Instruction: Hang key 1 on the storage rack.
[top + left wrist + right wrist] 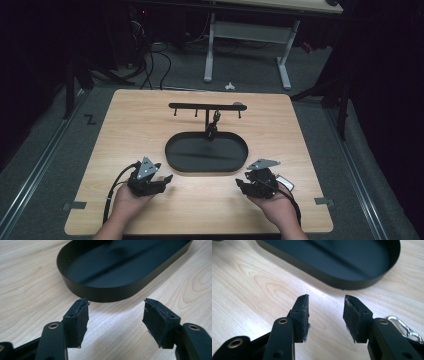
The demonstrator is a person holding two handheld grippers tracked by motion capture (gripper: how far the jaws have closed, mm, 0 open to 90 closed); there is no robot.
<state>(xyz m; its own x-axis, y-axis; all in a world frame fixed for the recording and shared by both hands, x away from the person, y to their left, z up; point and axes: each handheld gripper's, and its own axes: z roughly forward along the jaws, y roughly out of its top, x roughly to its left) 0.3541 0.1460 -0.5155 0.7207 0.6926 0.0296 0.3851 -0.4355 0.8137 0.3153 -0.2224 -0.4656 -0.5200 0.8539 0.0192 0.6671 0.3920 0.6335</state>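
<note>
Carabiner [405, 327]: a silver metal clip lay flat on the wooden table [130, 130], just beside the right gripper's outer jaw; part of it was hidden behind that jaw.
Right gripper [325, 315]: held low over the table near the person's edge, jaws parted to a middling gap with only bare wood between the pads; nothing was gripped.
Left gripper [115, 320]: rested low over the table on the other side, jaws spread wide, pads clear of everything.
Tray [172, 150]: a black oval tray sat mid-table, between and just beyond both grippers, touched by neither.
Rack [200, 106]: a black T-shaped stand with small hooks rose from the tray's far rim; a dark item hung beside its post.
</note>
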